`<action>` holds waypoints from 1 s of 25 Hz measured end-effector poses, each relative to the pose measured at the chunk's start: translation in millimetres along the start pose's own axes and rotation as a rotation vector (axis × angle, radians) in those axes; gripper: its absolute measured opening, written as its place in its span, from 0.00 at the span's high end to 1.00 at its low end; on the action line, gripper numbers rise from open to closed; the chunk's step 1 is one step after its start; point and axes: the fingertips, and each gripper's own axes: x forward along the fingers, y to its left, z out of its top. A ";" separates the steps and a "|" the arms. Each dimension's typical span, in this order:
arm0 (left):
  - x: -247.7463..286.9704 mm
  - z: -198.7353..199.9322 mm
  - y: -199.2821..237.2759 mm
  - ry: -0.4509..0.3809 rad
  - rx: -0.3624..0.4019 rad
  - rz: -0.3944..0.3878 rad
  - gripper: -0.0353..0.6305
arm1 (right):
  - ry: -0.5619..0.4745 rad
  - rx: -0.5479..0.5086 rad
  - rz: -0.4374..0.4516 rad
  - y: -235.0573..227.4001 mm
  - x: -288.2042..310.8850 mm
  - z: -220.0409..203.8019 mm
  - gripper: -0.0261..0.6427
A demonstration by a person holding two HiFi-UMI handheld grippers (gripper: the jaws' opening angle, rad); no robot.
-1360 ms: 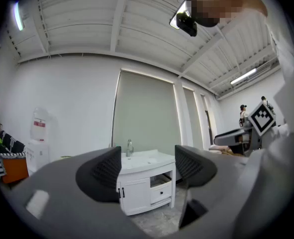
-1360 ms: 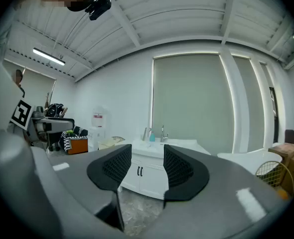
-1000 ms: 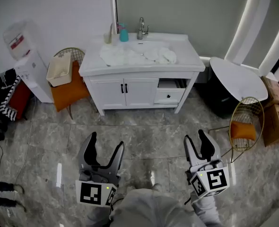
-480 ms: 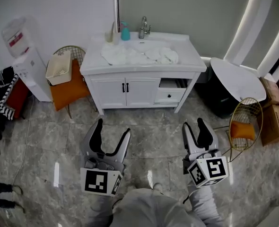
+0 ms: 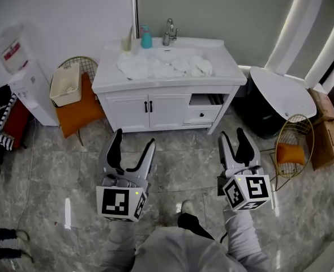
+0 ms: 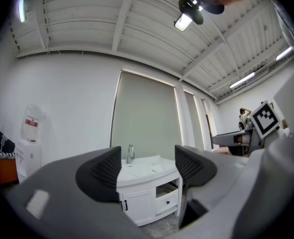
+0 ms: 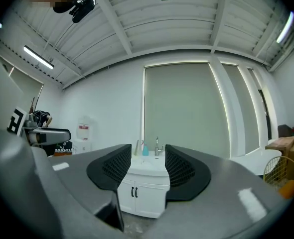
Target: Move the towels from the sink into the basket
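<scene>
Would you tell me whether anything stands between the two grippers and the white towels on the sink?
Nothing visible does. Only grey marble floor lies between the left gripper, the right gripper and the white vanity cabinet; the white towels lie uncovered on top.

Left tongs (image 6: 148, 167) apart, empty; sink cabinet (image 6: 139, 203) ahead.

the towels (image 5: 161, 67) and sink (image 5: 225, 68) are white. the basket (image 5: 64, 86) is cream, the cushion (image 5: 82, 113) orange, the bottle (image 5: 146, 39) teal. the floor (image 5: 181, 163) is veined grey.
</scene>
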 end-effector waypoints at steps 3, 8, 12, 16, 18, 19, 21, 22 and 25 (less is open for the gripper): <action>26.8 -10.0 5.6 0.003 -0.015 0.014 0.40 | -0.005 0.000 -0.001 -15.5 21.9 -3.7 0.67; 91.9 -21.2 4.1 0.008 -0.003 0.037 0.40 | -0.018 0.016 0.029 -55.2 77.9 -12.2 0.67; 148.8 -21.7 -0.4 0.014 0.032 0.059 0.40 | -0.024 0.034 0.065 -89.3 126.5 -14.1 0.67; 196.6 -24.9 -4.5 0.016 0.040 0.067 0.40 | -0.023 0.030 0.088 -116.2 167.7 -12.6 0.67; 215.7 -27.4 0.4 0.021 0.041 0.068 0.40 | -0.021 0.029 0.099 -121.3 188.6 -15.1 0.67; 225.0 -29.4 4.0 0.024 0.039 0.071 0.40 | -0.019 0.030 0.106 -123.3 199.3 -17.8 0.67; 245.3 -34.9 11.2 0.029 0.036 0.074 0.40 | -0.011 0.028 0.117 -127.9 220.6 -23.8 0.67; 256.3 -38.7 14.9 0.032 0.035 0.074 0.40 | -0.005 0.027 0.120 -130.7 231.5 -27.3 0.67; 293.1 -54.4 29.1 0.043 0.027 0.065 0.40 | 0.014 0.024 0.121 -139.0 268.4 -39.7 0.67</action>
